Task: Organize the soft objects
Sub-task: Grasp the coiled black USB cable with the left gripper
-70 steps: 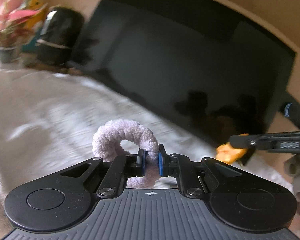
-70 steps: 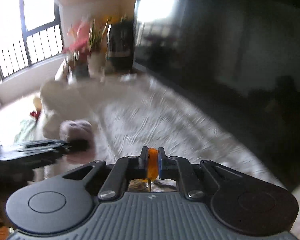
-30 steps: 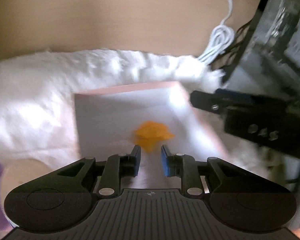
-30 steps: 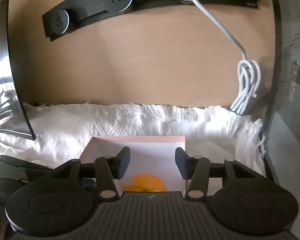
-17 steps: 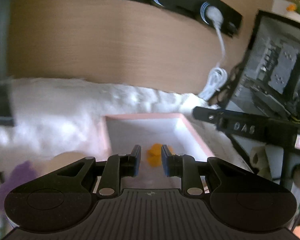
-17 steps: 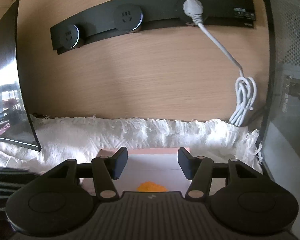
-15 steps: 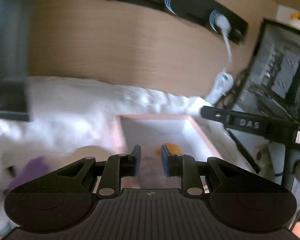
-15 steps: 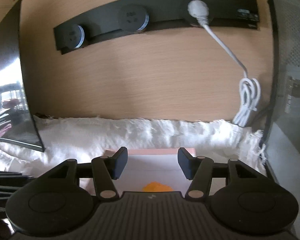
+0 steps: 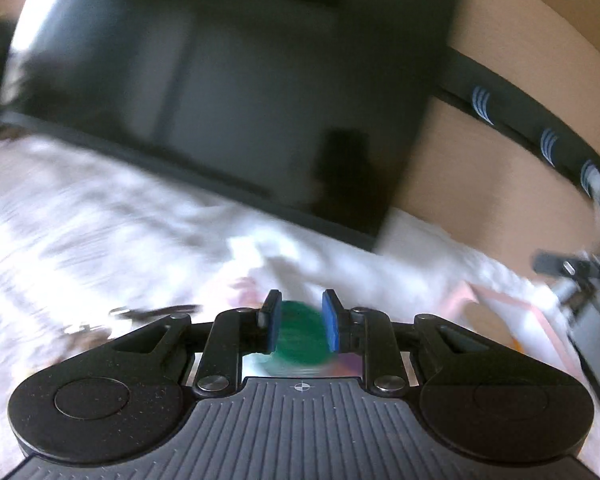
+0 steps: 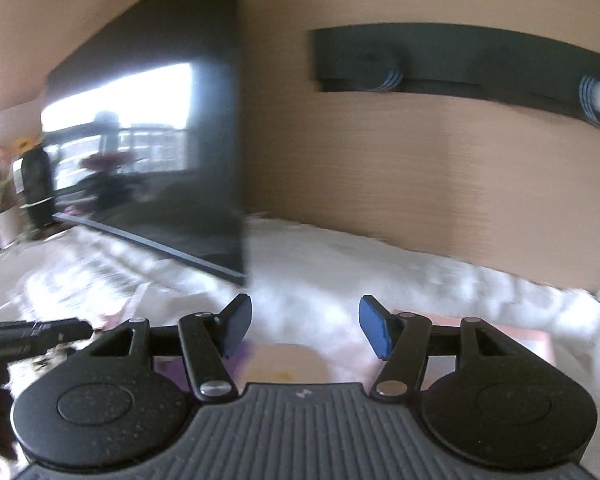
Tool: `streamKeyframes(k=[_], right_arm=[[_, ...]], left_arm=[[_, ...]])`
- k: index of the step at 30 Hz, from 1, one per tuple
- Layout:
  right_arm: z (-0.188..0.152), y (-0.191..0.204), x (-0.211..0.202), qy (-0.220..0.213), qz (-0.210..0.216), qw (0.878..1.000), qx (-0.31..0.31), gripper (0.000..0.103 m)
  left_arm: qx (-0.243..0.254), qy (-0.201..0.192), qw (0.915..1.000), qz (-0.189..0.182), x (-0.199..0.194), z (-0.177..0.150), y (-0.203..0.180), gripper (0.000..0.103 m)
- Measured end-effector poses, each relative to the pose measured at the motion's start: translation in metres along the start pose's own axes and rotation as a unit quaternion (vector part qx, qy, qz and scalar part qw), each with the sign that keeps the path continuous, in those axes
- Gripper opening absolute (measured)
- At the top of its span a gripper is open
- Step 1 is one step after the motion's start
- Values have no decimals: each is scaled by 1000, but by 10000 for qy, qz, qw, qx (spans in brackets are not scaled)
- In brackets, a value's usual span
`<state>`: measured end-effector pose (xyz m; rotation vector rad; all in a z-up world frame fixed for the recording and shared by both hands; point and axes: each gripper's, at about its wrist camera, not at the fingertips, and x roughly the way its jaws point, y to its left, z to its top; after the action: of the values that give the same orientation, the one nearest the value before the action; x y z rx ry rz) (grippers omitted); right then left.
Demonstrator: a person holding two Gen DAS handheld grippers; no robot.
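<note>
Both views are motion-blurred. Left gripper (image 9: 299, 320): jaws parted, empty, a blurred green soft object (image 9: 300, 338) seen between the pads; contact cannot be judged. Right gripper (image 10: 303, 326): jaws wide apart, holding nothing. Pink-rimmed box (image 9: 500, 312) lies at 3 o'clock on the white fluffy cloth (image 9: 100, 220). Dark monitor (image 9: 220, 92) stands at 12 o'clock; socket strip (image 10: 440, 64) on the wall at 1 o'clock.
</note>
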<state>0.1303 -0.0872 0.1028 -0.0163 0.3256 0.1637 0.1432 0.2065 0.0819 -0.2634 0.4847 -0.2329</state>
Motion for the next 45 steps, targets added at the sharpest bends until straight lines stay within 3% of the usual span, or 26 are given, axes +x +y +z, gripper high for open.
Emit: streamKeyframes(k=[5,9,13,19,22,25,28,32,36,39,41,45], right_arm=[[-2,47,12,168,542,9981,-253,62],[-16,84,26,493,950,9926,-582,64],[-43,113,34,845,1262,9837,-964,65],[-80,126,49,1224,1446,9759,-1085,66],[-93,128,58,1393,1496,9733,-1042,66],[-104,127,62,1454,1561,9717,-1013,66],[-113,127,63,1501,1565,9706,-1048,66],[-122,128,64,1511,1531,9695,-1176,66],[-129,122,71,1655,1588,9677,-1050,66],[-133,122,74,1643,1571,9682,-1048,71],[-135,124,74,1609,1578,9678,-1120,73],[-141,130,73,1465,1564,9671,-1374,81]], left_arm=[[-597,-82,9971,459,-19,-3,62,25],[-867,210,9941,619,-21,-12,96,25],[-1268,627,9887,493,-10,-26,113,25],[-1841,469,9800,597,-13,-26,123,25],[-2021,668,9767,278,-9,-26,121,25],[-1849,786,9795,122,-2,-25,105,25],[-1596,785,9838,212,7,-22,91,25],[-1062,954,9866,790,22,-21,78,25],[-443,1163,9838,1294,26,-30,71,26],[75,1075,9812,1603,19,-42,68,27],[292,1090,9795,1670,15,-49,67,27],[130,1083,9834,1452,16,-58,77,26]])
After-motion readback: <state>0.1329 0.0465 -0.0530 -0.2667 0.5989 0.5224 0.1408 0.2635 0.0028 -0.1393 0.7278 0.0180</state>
